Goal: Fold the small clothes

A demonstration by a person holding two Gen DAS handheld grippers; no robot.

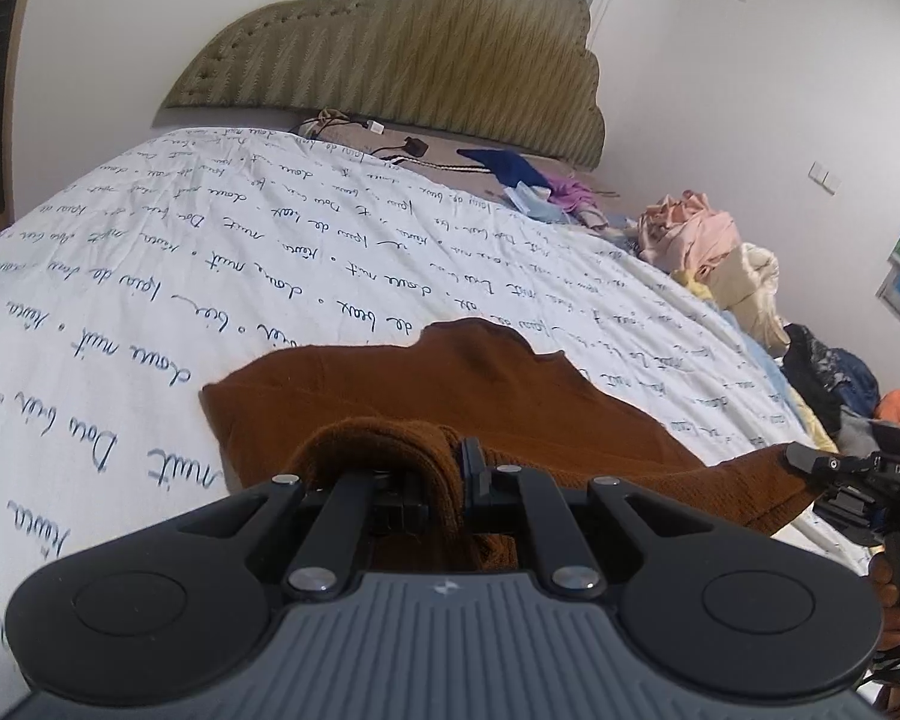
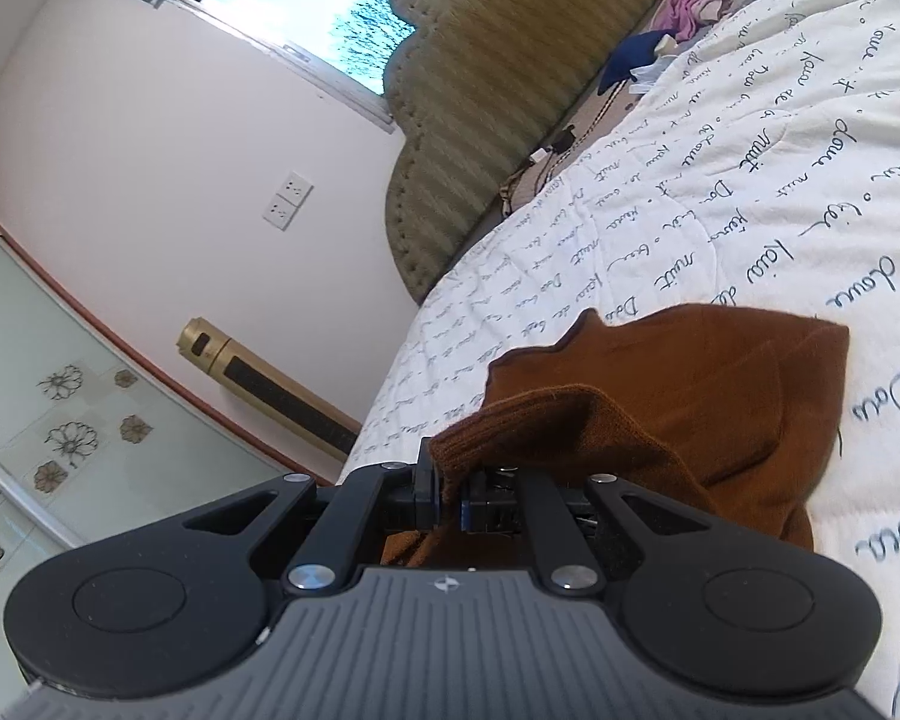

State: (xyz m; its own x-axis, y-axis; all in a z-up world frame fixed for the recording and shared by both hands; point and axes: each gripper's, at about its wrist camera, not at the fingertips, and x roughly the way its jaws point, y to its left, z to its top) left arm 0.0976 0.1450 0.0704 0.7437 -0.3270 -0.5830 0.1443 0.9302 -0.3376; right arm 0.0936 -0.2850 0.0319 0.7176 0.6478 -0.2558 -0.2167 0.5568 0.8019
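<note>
here, ribbed rust-brown knit garment (image 1: 510, 396), perhaps a sweater

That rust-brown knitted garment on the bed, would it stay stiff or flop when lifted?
The rust-brown knitted garment probably flops: its pinched edge droops around the left gripper. It seems light, bunching easily in the right gripper. The ribbed knit likely grips rather than slips.

Both grippers' fingers (image 1: 450, 480) (image 2: 450, 495) clamped shut.

1. The sweater (image 1: 510, 384) is plain rust-brown.
2. The bed cover (image 1: 150, 276) is white with dark blue handwriting.
3. The headboard (image 1: 402, 54) is olive green with a zigzag pattern.
4. Both tongs are black.
</note>
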